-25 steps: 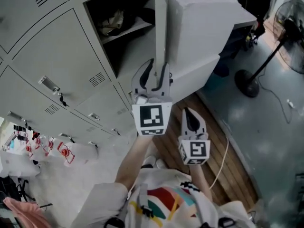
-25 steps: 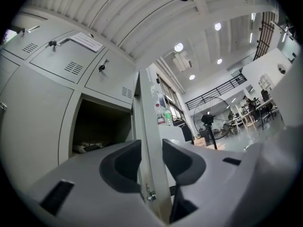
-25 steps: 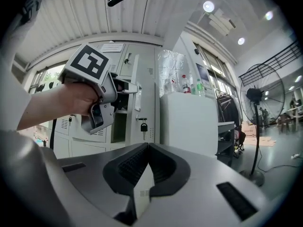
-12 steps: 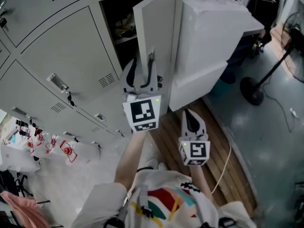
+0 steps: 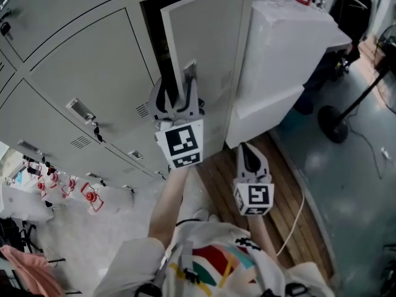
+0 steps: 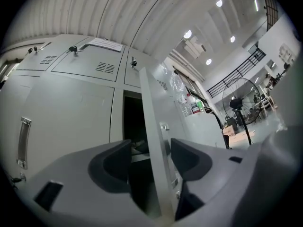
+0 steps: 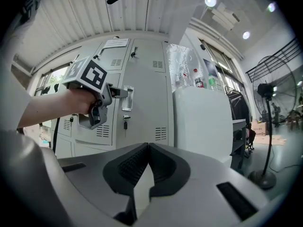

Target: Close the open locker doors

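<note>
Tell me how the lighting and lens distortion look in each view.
Head view: even light, sharp, only the locker interior behind the open door is dark. Left gripper view: fisheye, black corners, bowed edges, bright ceiling lights. Right gripper view: same fisheye, ceiling lamp flares.

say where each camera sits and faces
Head view: on the person's head, looking down at lockers; shows left gripper, right gripper, forearms.
Left gripper view: rides it, facing the locker door's edge between its jaws, which have just been opening.
Right gripper view: rides it, facing lockers past shut jaws.
Shared: head and right gripper views show the left gripper.
</note>
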Demonstrator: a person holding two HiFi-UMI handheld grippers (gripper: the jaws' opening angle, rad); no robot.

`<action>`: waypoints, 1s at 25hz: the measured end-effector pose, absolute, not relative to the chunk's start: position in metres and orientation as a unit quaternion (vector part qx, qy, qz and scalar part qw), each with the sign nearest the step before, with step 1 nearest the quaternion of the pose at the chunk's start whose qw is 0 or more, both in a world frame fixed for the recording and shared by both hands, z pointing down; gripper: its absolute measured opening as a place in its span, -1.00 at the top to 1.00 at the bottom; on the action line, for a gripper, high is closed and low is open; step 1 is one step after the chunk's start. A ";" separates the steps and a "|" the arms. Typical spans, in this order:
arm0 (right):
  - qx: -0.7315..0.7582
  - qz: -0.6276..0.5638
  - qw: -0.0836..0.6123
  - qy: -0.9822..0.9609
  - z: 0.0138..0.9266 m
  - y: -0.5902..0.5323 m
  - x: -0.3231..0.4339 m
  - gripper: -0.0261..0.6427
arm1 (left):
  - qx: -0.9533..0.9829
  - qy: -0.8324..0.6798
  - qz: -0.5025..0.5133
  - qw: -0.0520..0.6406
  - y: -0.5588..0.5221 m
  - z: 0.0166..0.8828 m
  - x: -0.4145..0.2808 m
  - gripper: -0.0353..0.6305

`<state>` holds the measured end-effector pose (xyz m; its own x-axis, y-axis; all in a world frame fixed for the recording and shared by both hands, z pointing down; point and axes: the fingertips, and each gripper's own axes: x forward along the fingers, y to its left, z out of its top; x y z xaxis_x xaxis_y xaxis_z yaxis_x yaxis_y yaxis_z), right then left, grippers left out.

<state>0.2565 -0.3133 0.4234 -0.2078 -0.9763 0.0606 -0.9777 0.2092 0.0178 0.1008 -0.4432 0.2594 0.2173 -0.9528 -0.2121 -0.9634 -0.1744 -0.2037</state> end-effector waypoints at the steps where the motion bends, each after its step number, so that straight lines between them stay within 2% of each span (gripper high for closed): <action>1: 0.627 0.015 0.029 -0.778 0.424 -0.315 0.254 0.90 | -0.765 0.628 0.015 0.146 -0.446 0.261 0.097 0.16; 5: 0.622 0.017 0.030 -0.782 0.427 -0.322 0.244 0.90 | -0.764 0.623 0.023 0.164 -0.443 0.255 0.091 0.17; 7: 0.622 0.019 0.030 -0.782 0.429 -0.324 0.241 0.90 | -0.770 0.613 0.034 0.175 -0.439 0.250 0.095 0.47; 10: 0.625 0.021 0.032 -0.780 0.431 -0.326 0.243 0.90 | -0.776 0.605 0.031 0.177 -0.442 0.250 0.103 0.67; 25: 0.645 0.040 0.041 -0.762 0.446 -0.331 0.259 0.90 | -0.759 0.638 0.011 0.128 -0.484 0.275 0.085 0.66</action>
<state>0.2591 -0.3311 0.4457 -0.1634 -0.9799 0.1141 -0.9865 0.1636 -0.0072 0.0853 -0.4842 0.2751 0.1861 -0.9659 -0.1798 -0.9715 -0.1535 -0.1806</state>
